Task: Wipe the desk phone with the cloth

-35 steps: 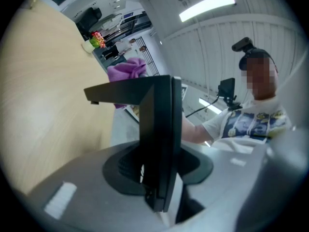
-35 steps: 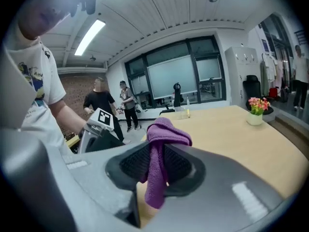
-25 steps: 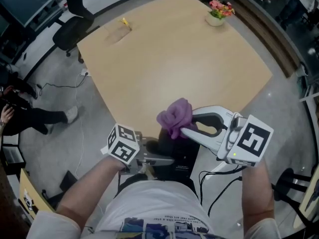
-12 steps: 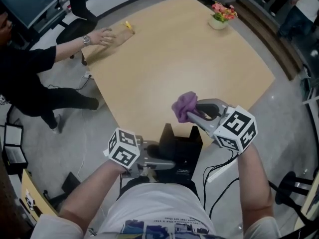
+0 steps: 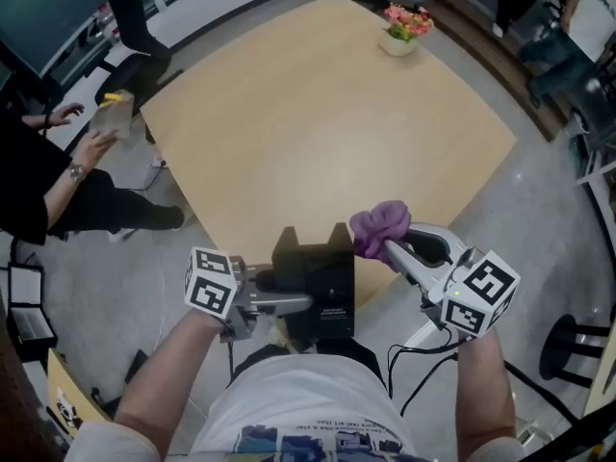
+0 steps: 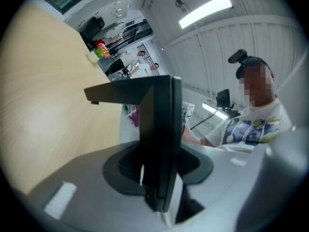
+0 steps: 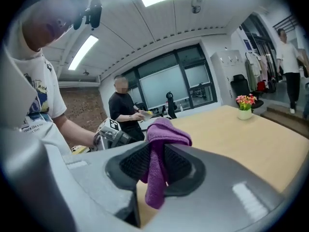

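Observation:
The black desk phone [image 5: 313, 279] stands on edge at the near corner of the wooden table [image 5: 318, 114]. My left gripper [image 5: 285, 303] comes in from the left and is shut on its lower part. In the left gripper view the phone [image 6: 159, 139] fills the gap between the jaws, which press on both its sides. Just right of the phone, the bunched purple cloth [image 5: 378, 227] sits pinched in my right gripper [image 5: 393, 246]. In the right gripper view the cloth [image 7: 161, 153] hangs down between the shut jaws. Cloth and phone are close but I cannot tell whether they touch.
A small pot of pink flowers [image 5: 399, 29] stands at the table's far corner. A person in black [image 5: 58, 176] sits at the left holding a yellowish thing [image 5: 114, 109]. An office chair [image 5: 130, 17] stands behind. Cables [image 5: 416, 352] hang below my right arm.
The phone has shifted left and stands higher against the table edge. The right gripper with the cloth has dropped slightly toward the phone. The person's hand has left the table.

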`<state>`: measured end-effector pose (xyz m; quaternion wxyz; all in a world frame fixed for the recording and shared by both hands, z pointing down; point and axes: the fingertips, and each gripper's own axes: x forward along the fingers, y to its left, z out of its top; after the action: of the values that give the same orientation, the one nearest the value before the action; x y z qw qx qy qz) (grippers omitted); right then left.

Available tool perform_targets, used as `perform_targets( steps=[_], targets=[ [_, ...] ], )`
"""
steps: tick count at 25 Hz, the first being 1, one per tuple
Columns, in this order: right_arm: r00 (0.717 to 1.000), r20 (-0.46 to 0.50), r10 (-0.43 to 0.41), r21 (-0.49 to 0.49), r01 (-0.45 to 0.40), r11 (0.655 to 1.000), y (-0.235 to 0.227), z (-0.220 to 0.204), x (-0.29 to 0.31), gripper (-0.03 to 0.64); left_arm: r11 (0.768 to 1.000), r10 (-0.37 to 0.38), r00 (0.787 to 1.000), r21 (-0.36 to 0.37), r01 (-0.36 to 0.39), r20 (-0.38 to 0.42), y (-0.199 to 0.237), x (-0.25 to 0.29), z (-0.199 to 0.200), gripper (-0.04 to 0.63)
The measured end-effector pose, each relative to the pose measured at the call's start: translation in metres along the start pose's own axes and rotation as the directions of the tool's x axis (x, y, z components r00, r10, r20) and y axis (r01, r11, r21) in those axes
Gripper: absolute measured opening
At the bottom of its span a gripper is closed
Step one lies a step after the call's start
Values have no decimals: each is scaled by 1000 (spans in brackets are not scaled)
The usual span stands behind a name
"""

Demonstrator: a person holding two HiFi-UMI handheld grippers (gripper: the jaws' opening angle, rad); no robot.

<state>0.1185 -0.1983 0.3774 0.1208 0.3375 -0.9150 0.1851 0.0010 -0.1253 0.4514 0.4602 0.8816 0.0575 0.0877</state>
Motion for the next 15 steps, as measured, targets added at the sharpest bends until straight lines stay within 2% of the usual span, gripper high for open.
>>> perform_targets(
  steps=[4, 8, 15],
  targets=[
    [1000, 7, 23, 47, -23, 999, 28, -18, -2, 87, 1000, 22, 999, -23, -21, 32, 4, -4, 13, 180],
    [999, -29, 36, 80, -33, 996, 53, -48, -7, 87, 999, 24, 999, -22, -23, 47, 6, -6, 19, 179],
    [993, -122, 4, 131, 12, 991, 75, -101, -23, 87, 1000, 13, 998, -25, -12, 65, 9, -8, 27, 179]
  ],
)
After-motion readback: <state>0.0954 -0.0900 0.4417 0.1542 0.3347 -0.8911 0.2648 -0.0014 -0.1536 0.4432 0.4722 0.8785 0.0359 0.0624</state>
